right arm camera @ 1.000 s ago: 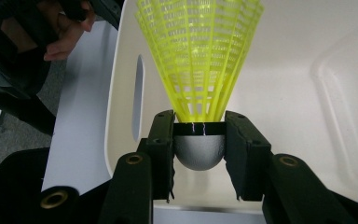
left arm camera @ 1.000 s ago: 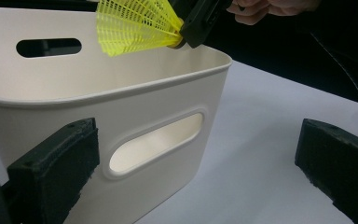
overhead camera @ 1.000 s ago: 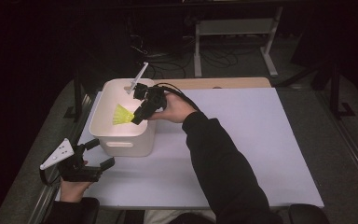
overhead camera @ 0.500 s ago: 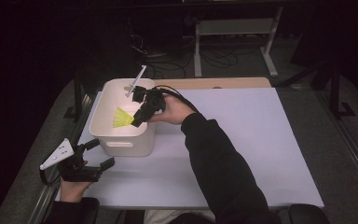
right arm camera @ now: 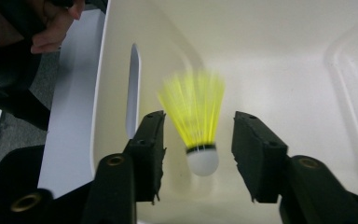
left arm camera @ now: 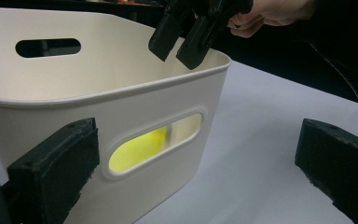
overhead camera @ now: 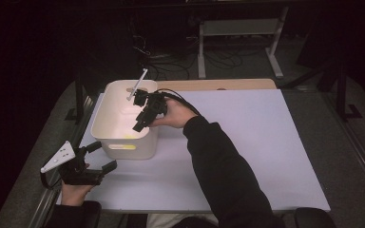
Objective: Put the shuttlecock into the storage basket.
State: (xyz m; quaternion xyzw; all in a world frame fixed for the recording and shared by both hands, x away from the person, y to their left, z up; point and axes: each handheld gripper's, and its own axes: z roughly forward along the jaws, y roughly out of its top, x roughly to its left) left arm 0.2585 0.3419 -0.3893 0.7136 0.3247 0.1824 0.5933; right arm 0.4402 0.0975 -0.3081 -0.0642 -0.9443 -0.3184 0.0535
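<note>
In the high view, one white plastic bin (overhead camera: 123, 142) is seen on the table, the right gripper (overhead camera: 140, 124) poised over it. In the left gripper view, the left gripper (left arm camera: 200, 172) is spread wide, empty. In the right gripper view, one blurred yellow feathered shuttlecock with a white cork (right arm camera: 197, 126) lies between just-opened jaws, untouched, inside the bin.

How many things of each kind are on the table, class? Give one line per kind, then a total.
White plastic bin: 1
Yellow shuttlecock, blurred, inside the bin between the apart fingers of the right gripper, which have just been opening: 1
Hand-held grippers, the right one and the left gripper: 2
Total: 4
</note>
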